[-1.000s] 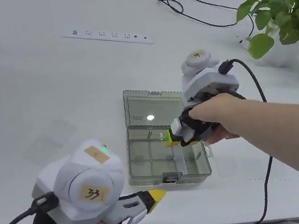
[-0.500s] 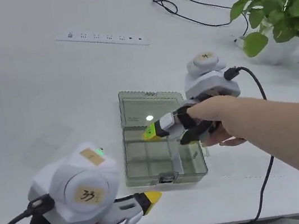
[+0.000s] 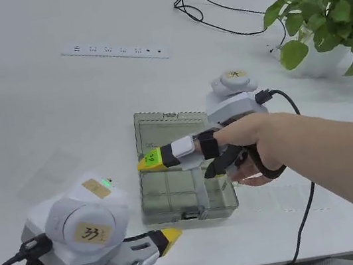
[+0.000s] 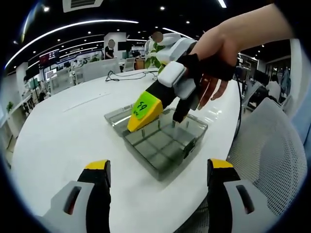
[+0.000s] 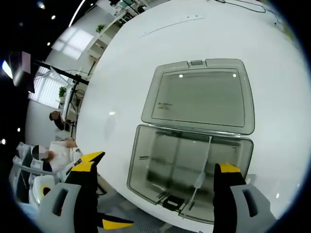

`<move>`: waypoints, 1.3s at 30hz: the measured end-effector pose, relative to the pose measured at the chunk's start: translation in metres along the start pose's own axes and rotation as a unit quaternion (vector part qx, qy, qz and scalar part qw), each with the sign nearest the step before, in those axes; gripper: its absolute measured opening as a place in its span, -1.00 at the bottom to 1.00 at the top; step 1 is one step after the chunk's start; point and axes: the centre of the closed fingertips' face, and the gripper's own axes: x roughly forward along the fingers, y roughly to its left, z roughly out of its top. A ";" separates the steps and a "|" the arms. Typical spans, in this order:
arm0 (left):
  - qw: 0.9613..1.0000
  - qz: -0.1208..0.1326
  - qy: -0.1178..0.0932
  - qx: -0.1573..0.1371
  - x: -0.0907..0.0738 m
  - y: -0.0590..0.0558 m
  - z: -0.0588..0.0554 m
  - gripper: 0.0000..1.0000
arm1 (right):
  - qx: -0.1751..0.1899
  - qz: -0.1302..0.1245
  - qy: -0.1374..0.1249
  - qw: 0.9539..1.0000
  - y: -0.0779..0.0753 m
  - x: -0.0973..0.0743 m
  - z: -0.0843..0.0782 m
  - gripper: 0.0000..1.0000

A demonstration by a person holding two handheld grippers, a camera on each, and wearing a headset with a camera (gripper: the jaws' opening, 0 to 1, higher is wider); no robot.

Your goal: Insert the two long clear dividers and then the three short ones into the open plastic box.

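A: Grippers?

B: Right gripper (image 3: 180, 167) hangs over the box (image 3: 173, 197), jaws spread wide, nothing between them. Left gripper (image 3: 156, 249) sits low at the near table edge, also spread and empty. The box lies straight ahead of it, apart.

A: Dividers?

B: At least one clear divider (image 5: 203, 167) stands upright in the tray, below the right gripper, toward its right jaw. Grid lines show across the tray floor, but it's clear on clear, so I cannot count what is seated. The lid (image 5: 199, 94) lies flat open on the tray's far side from both grippers. A faint pale patch (image 3: 51, 169) on the table beyond the left gripper may be a loose piece; cannot tell.

A: Handling?

B: My judgement: thin, light, stiff strips with slick faces, likely to skate on this top and to crack if bent. Pinch across the flat faces at the top edge, near mid-length, leaving the ends free for the wall slots. The box looks light too and could slide under a push, so a steadying jaw at its wall would help.

A: Surface, room?

B: Table (image 3: 39, 114) is white, smooth and glossy. Past the box from the grippers: power strip (image 3: 115, 50), black cable (image 3: 189, 6), potted plant (image 3: 325, 8). Open office, ceiling lights. A mesh chair (image 4: 272, 155) stands to the left gripper's right.
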 end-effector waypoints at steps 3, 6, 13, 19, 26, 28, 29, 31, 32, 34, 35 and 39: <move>1.000 0.004 -0.001 -0.001 -0.001 0.001 0.000 0.65 | -0.002 0.017 -0.016 1.000 0.007 -0.003 0.005 1.00; 1.000 0.007 -0.001 -0.003 -0.001 0.003 0.000 0.65 | -0.008 0.036 -0.022 0.999 0.015 -0.008 0.006 1.00; 1.000 0.014 -0.003 -0.012 -0.002 0.005 0.000 0.65 | -0.036 0.057 -0.048 0.997 0.018 -0.022 0.013 1.00; 1.000 0.018 -0.001 -0.018 -0.003 0.008 -0.001 0.65 | -0.051 0.076 -0.066 0.994 0.016 -0.035 0.014 1.00; 1.000 0.016 0.005 -0.014 -0.002 0.007 -0.002 0.65 | -0.092 0.070 -0.123 0.986 0.007 -0.053 0.021 1.00; 1.000 0.015 0.005 -0.018 -0.002 0.007 -0.002 0.65 | -0.116 0.072 -0.132 0.982 0.004 -0.056 0.022 1.00; 1.000 0.015 0.006 -0.018 -0.001 0.008 -0.002 0.65 | -0.127 0.072 -0.142 0.979 0.002 -0.057 0.023 1.00; 1.000 0.015 0.009 -0.021 -0.001 0.008 -0.004 0.65 | -0.145 0.068 -0.156 0.975 -0.005 -0.060 0.024 1.00; 1.000 0.015 0.010 -0.022 -0.001 0.008 -0.004 0.65 | -0.151 0.068 -0.161 0.973 -0.005 -0.061 0.023 1.00; 1.000 0.014 0.012 -0.023 -0.001 0.008 -0.005 0.65 | -0.152 0.065 -0.170 0.971 -0.009 -0.061 0.022 1.00; 1.000 0.015 0.014 -0.023 -0.001 0.008 -0.006 0.65 | -0.156 0.072 -0.179 0.969 -0.008 -0.062 0.022 1.00; 0.999 0.017 0.016 -0.029 -0.002 0.009 -0.007 0.65 | -0.176 0.066 -0.204 0.961 -0.013 -0.065 0.022 1.00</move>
